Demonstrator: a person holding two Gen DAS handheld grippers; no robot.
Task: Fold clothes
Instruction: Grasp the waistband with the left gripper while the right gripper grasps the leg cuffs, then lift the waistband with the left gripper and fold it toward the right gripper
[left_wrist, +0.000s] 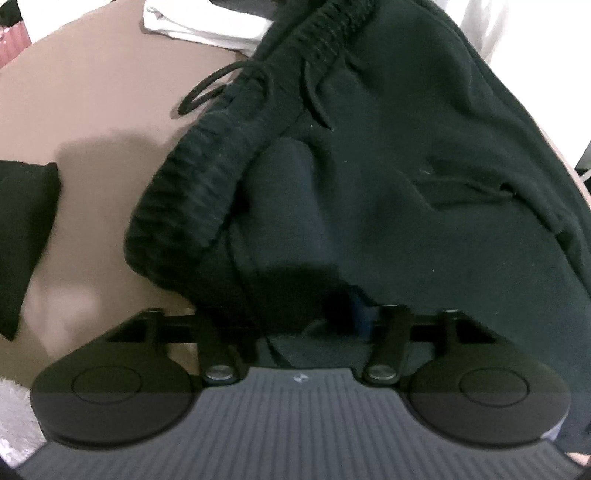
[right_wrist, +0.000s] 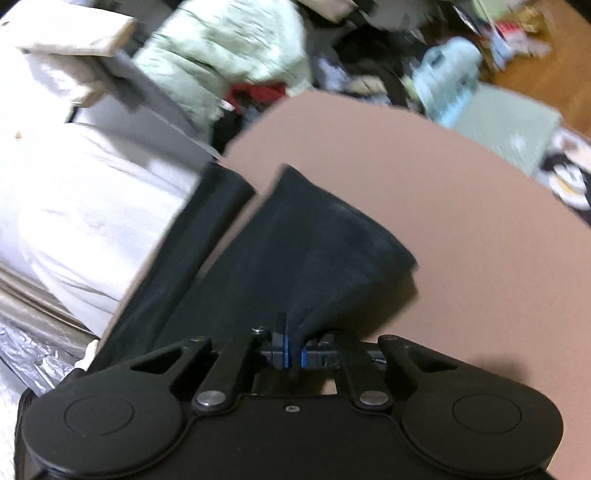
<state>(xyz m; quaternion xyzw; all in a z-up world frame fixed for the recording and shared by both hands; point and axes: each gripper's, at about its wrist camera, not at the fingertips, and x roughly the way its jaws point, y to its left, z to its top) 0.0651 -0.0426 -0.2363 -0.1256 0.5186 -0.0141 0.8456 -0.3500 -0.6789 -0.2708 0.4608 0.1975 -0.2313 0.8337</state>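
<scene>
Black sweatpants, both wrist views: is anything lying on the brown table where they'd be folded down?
Nothing visible blocks it. The black sweatpants hang from both tools, and the brown table beside the held leg end is bare. A folded dark garment and a white cloth lie off toward the table's edges.

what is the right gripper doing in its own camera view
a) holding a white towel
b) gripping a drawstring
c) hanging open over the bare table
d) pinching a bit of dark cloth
d, the right gripper has its jaws nearly together with a fold of the dark cloth bunched between them, above the brown table.
</scene>
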